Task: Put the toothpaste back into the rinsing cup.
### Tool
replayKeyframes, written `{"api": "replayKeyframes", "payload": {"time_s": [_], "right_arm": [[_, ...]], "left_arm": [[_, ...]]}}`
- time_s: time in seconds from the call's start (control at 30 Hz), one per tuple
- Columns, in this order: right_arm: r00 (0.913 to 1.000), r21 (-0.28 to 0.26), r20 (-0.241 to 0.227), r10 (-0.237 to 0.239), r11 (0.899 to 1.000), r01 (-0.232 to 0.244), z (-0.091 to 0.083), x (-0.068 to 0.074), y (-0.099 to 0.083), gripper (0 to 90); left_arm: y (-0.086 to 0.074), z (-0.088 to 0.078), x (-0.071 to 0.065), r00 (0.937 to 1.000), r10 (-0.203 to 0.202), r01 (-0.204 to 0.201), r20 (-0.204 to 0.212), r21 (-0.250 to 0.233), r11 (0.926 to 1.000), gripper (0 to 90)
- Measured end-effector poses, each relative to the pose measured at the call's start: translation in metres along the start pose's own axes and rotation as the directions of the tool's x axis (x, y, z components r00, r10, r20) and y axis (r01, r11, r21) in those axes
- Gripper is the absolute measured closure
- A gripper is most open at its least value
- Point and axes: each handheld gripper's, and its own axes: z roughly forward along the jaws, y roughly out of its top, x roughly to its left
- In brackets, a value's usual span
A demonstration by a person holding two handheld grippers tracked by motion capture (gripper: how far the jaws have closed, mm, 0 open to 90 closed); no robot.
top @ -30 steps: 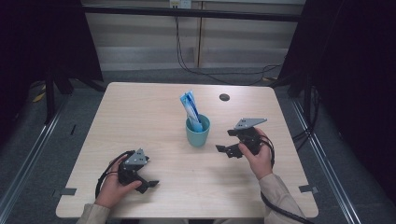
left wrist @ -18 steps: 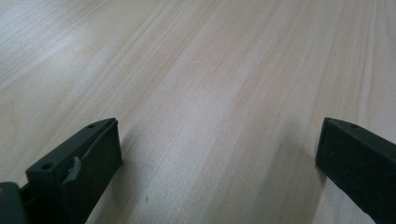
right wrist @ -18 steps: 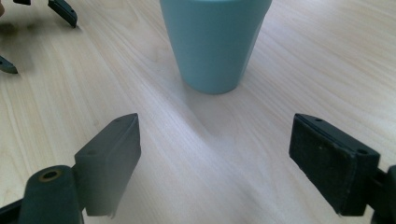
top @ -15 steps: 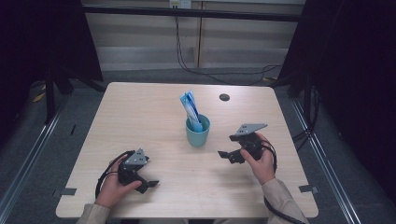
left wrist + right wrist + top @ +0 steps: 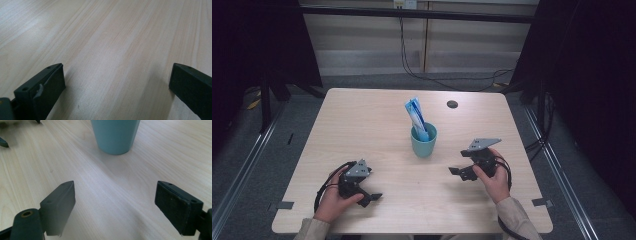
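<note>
Teal tapered cup (image 5: 424,142), woodgrain table (image 5: 362,125)

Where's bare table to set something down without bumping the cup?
Widest free patch: the far left of the table, between its back edge and the left tool. Another lies near the front edge between the two tools. It is tighter around the teal cup with its blue packet, which the right tool faces.

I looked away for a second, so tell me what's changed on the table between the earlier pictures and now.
The right gripper has drawn back from the teal cup toward the person's edge of the table, jaws open and empty. The left gripper, the cup and the blue packet standing in it stayed put.
</note>
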Motion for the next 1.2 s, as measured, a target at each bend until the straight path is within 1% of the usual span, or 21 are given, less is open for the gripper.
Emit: {"api": "replayKeyframes", "payload": {"time_s": [0.33,0.77,0.9,0.97,1.2], "right_arm": [[0.9999,0.011,0.000,0.011,1.000,-0.011,0.002,0.001,-0.012,16.4],[0.9999,0.036,0.012,0.002,0.999,-0.002,0.005,0.002,-0.024,16.4],[0.9999,0.034,0.012,0.012,0.999,-0.013,0.007,0.004,-0.028,16.5],[0.9999,0.041,0.015,0.005,0.999,-0.005,0.009,0.005,-0.030,16.4],[0.9998,0.052,0.019,0.001,0.999,-0.002,0.010,0.005,-0.035,16.4]], "left_arm": [[0.000,0.000,0.000,1.0000,0.002,-0.002,0.000,0.002,1.0000,0.0],[0.000,0.000,0.000,1.0000,0.000,0.000,0.000,0.000,1.0000,0.0],[0.000,0.000,0.000,1.0000,0.000,0.000,0.000,0.000,1.0000,0.0],[0.000,0.000,0.000,1.0000,0.001,-0.001,-0.001,0.003,1.0000,0.0],[0.000,0.000,0.000,1.0000,0.002,-0.002,0.000,0.001,1.0000,0.0]]}}
